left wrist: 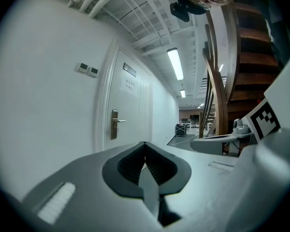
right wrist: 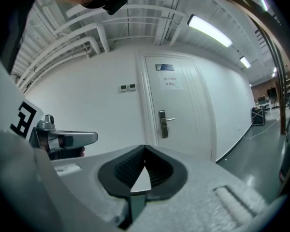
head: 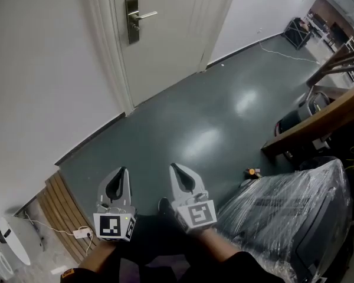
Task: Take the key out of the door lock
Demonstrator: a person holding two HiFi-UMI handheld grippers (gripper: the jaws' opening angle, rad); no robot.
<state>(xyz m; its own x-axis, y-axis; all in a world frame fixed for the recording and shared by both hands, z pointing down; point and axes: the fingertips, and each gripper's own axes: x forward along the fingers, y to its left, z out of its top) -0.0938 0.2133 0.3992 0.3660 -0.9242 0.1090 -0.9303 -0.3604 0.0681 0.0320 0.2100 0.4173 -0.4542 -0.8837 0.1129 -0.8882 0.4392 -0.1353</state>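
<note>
While the door point(head: 171, 40) and its lock point(head: 132, 20) are standing well ahead, the left tool point(head: 122, 171) and right tool point(head: 173, 167) are hovering clenched, both empty.

White walls point(head: 47, 69), with black skirting point(head: 88, 139) along the base. Floor point(head: 212, 99) dark grey-green, glossy, reflecting light patches. Wooden stair rail point(head: 318, 122) at right, plastic-wrapped bulk point(head: 295, 217) beneath it. Ceiling strip lights point(left wrist: 175, 64) on. White cable point(head: 283, 55) lies on the far floor.
</note>
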